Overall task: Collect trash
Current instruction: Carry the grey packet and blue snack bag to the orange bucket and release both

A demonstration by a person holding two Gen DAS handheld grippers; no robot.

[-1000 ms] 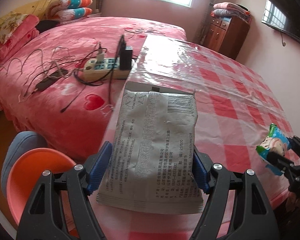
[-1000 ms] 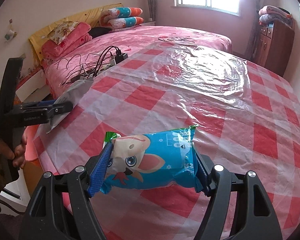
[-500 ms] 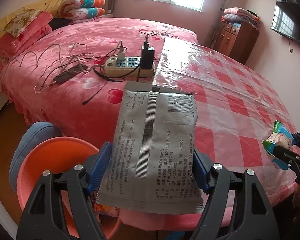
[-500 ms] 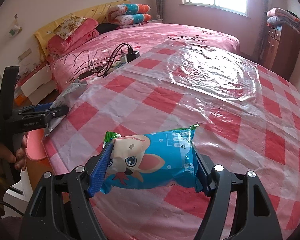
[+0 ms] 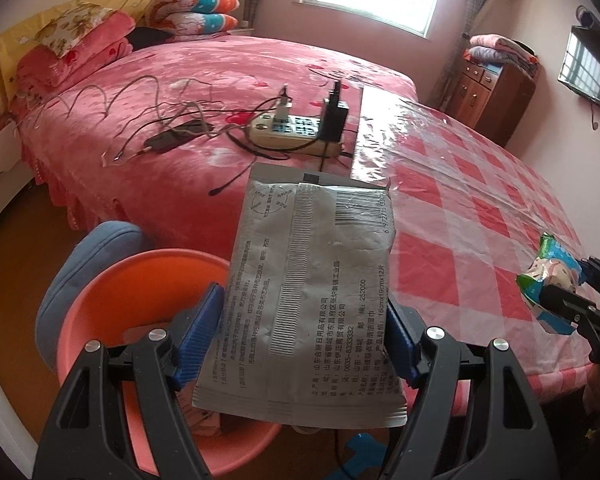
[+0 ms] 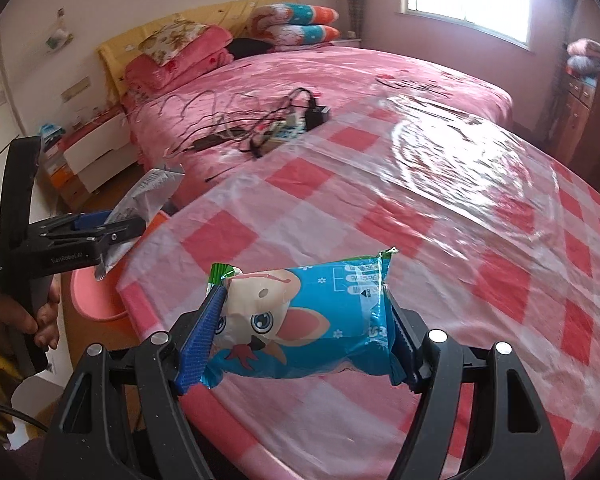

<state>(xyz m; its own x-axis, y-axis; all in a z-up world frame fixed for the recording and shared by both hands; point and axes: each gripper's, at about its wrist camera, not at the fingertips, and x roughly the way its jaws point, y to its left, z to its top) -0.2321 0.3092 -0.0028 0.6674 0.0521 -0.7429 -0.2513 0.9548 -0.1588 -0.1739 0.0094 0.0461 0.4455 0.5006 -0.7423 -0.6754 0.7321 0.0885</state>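
Left tool [image 5: 302, 344] pinching grey pouch [image 5: 308, 292] (barcode, Chinese print); right tool [image 6: 300, 344] pinching blue wipes pack [image 6: 300, 316].

Before you, the surface [image 6: 440, 216] wears a red-and-white checked cloth under clear plastic. Beside it, the bed [image 5: 220, 80] carries a power strip [image 5: 292, 132], tangled cables [image 5: 160, 108] and folded blankets [image 5: 72, 52]. An orange bin [image 5: 112, 304] stands on the floor [image 5: 12, 240].

the grey packet [image 5: 312, 296] looks like matt foil, a little crumpled. the blue wrapper [image 6: 304, 320] is glossy plastic film. the orange bin [image 5: 140, 300] is smooth plastic. a shiny clear plastic sheet [image 6: 440, 168] covers the checked cloth [image 6: 500, 280].
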